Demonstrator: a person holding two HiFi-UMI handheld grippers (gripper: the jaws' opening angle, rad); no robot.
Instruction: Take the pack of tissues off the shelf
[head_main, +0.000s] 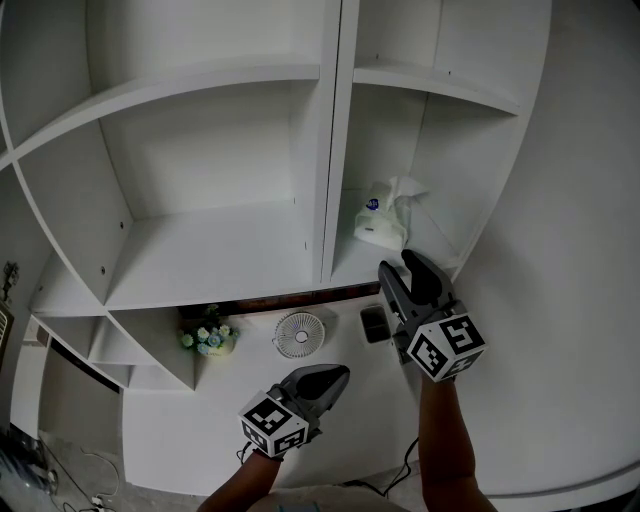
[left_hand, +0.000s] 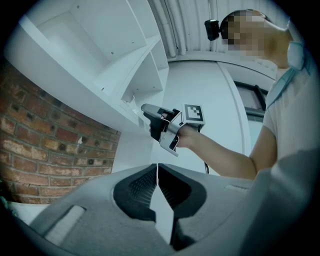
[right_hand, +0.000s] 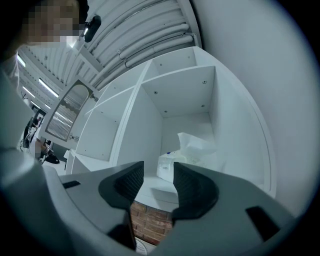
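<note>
The pack of tissues (head_main: 383, 218) is white with a blue mark and a tissue sticking up from its top. It sits on the lower right shelf (head_main: 345, 265) of the white unit, near the back. My right gripper (head_main: 397, 265) hovers open just in front of that shelf's edge, a short way from the pack and not touching it. In the right gripper view the pack (right_hand: 175, 161) shows just beyond the gap of the right gripper (right_hand: 158, 172). My left gripper (head_main: 335, 375) hangs lower and to the left, shut on nothing, with its jaws meeting at the left gripper's tip (left_hand: 157, 167).
A vertical divider (head_main: 335, 150) bounds the compartment on the left and a curved side wall (head_main: 470, 170) on the right. Below the shelves a counter holds a small white fan (head_main: 299, 334), a pot of flowers (head_main: 208, 338) and a dark box (head_main: 374, 323). A brick wall (left_hand: 45, 145) lies behind.
</note>
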